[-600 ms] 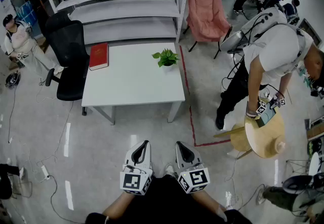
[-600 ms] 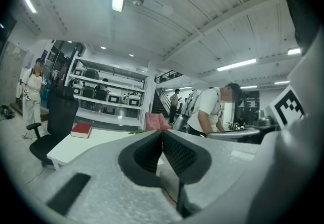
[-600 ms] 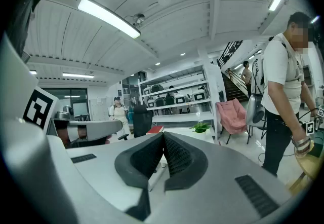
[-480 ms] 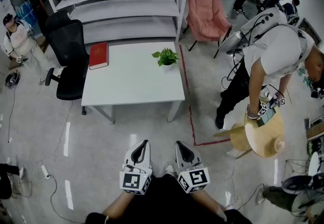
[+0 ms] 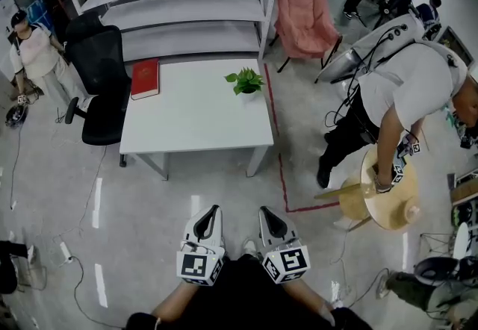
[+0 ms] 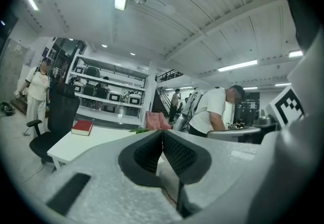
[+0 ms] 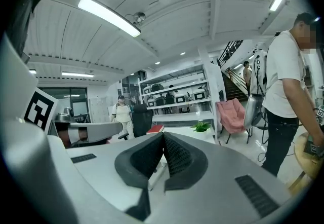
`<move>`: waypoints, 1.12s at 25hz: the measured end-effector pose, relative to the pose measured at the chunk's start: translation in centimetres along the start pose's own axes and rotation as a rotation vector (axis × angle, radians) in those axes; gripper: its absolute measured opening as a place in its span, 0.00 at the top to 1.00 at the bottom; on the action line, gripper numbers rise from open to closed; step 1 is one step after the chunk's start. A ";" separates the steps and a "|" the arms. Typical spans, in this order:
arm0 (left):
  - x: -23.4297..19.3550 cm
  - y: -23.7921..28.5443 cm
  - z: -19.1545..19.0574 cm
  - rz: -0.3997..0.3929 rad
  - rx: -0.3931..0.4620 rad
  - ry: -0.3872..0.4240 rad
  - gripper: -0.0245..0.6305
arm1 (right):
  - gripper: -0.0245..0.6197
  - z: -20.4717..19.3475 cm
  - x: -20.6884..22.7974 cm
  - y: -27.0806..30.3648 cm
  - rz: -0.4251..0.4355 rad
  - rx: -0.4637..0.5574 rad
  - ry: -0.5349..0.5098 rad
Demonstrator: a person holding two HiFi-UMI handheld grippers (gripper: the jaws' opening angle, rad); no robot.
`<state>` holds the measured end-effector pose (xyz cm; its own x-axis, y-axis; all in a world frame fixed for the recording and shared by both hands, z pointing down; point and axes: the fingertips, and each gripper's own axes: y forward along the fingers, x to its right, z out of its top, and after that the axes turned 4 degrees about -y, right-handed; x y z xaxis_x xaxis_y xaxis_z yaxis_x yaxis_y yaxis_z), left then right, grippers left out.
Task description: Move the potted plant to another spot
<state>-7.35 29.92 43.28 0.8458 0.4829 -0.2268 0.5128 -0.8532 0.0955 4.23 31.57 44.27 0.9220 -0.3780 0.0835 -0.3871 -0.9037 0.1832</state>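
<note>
A small green potted plant [image 5: 244,83] stands near the far right edge of a white table [image 5: 196,123]; the right gripper view also catches the plant [image 7: 202,126] far off. Both grippers are held low in front of my body, well short of the table. My left gripper [image 5: 210,215] is shut, its black pads meeting with nothing between them. My right gripper [image 5: 267,214] is shut and empty too. The left gripper view shows only a sliver of the plant [image 6: 138,129] above its jaws.
A red book [image 5: 145,81] lies on the table's far left corner. A black office chair [image 5: 99,86] stands left of the table, a pink chair [image 5: 305,21] behind it. A person [image 5: 396,97] bends over a round wooden table [image 5: 391,194] at right. Shelves [image 5: 179,4] line the back.
The grippers have stayed put. The person at the right has shifted over the round table, and the person at the far left has stepped a little.
</note>
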 end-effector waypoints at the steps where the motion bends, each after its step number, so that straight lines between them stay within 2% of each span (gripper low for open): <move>1: -0.1 -0.1 -0.1 -0.005 -0.001 0.001 0.94 | 0.94 0.0 -0.2 0.0 0.000 0.005 0.001; 12: -3.2 -1.0 0.0 -0.029 -0.023 -0.029 0.94 | 0.94 0.3 -2.9 1.7 -0.040 0.012 0.000; 28: -7.3 -1.8 -0.7 -0.123 -0.058 -0.046 0.94 | 0.94 -0.1 -6.7 4.1 -0.134 0.015 0.012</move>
<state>-14.40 28.07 45.42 0.7688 0.5730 -0.2839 0.6213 -0.7744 0.1197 -3.49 30.43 44.55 0.9652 -0.2516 0.0715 -0.2605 -0.9488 0.1787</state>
